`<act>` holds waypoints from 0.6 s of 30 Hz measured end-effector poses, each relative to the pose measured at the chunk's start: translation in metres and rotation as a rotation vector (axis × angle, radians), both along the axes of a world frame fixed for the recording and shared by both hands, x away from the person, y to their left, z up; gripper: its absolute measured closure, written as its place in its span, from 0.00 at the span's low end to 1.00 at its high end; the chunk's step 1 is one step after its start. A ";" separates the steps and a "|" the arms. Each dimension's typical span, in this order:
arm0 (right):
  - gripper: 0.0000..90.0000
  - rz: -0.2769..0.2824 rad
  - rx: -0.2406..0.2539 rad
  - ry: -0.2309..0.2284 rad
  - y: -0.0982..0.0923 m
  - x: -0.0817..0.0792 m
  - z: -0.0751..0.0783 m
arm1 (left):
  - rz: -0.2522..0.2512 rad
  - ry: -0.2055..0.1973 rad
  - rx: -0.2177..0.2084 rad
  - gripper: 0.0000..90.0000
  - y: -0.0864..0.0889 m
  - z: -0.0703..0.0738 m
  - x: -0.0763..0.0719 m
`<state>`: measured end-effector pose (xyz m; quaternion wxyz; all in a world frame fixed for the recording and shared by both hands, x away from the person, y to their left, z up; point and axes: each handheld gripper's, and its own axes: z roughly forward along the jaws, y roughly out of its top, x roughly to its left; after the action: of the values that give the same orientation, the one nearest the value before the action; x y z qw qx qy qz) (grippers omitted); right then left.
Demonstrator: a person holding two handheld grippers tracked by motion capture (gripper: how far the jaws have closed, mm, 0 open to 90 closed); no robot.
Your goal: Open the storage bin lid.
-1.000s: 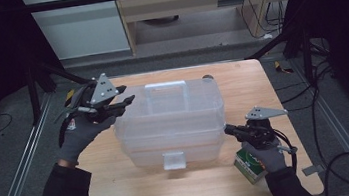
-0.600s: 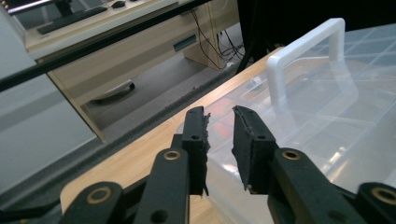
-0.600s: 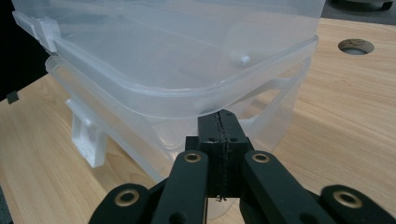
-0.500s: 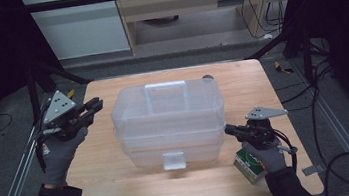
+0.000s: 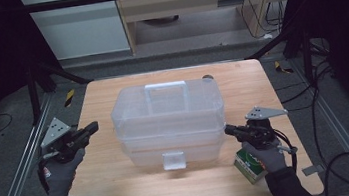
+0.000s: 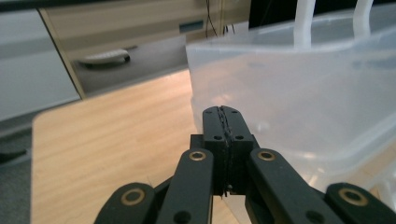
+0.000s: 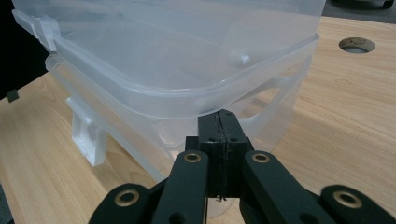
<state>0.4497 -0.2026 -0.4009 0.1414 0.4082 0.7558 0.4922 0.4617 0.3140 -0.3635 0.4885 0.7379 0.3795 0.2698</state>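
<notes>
Flanking box [image 5: 168, 124]: L gripper [image 5: 90, 129] & R gripper [image 5: 229, 130] level, jaws together, empty.

clear plastic box [image 5: 169, 121] | set upright at the middle of the wooden table [image 5: 124, 195] | lid seen closed, white carry handle [image 5: 165, 90] raised on top | front latch [image 5: 174, 160] turned toward the person | translucent, stepped walls, contents not made out
</notes>
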 end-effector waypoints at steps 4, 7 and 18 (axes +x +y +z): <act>1.00 0.000 0.000 -0.002 0.000 0.000 0.000 | -0.010 0.042 0.009 0.99 -0.002 -0.012 -0.003; 1.00 0.001 -0.001 -0.002 0.000 0.000 0.000 | -0.032 0.066 0.020 0.99 -0.005 -0.019 -0.005; 1.00 0.000 0.002 -0.005 0.000 0.000 -0.001 | -0.158 0.110 0.031 0.99 -0.027 -0.035 -0.003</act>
<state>0.4501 -0.2026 -0.4016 0.1430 0.4072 0.7549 0.4938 0.4591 0.2872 -0.3988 0.4751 0.7869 0.3421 0.1952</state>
